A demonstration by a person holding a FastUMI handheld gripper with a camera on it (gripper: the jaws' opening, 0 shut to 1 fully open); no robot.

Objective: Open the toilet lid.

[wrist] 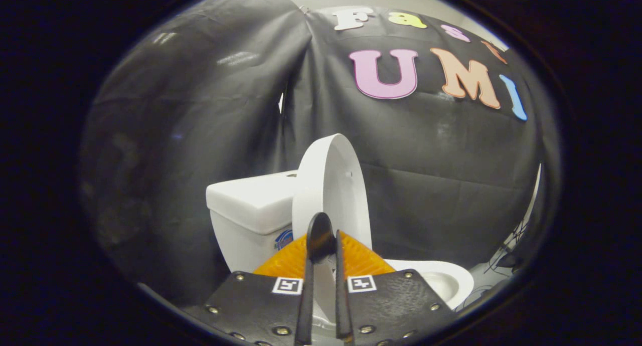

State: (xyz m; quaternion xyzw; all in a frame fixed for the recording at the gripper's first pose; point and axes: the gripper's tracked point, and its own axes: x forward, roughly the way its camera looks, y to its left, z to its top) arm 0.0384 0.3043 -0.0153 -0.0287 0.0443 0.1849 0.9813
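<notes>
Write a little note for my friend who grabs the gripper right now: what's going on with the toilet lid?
Gripper: fingers nearly together, pinching the edge of the toilet lid.
Lid: raised, standing about upright beside the tank; the bowl lies open beyond the fingers.
Done: lid lifted off the bowl.
Left: lean it back if needed, then let go and pull away.

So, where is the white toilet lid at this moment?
In the gripper view the round white toilet lid stands nearly upright beside the white tank, above the bowl; the hand-held gripper pinches its edge.
</notes>
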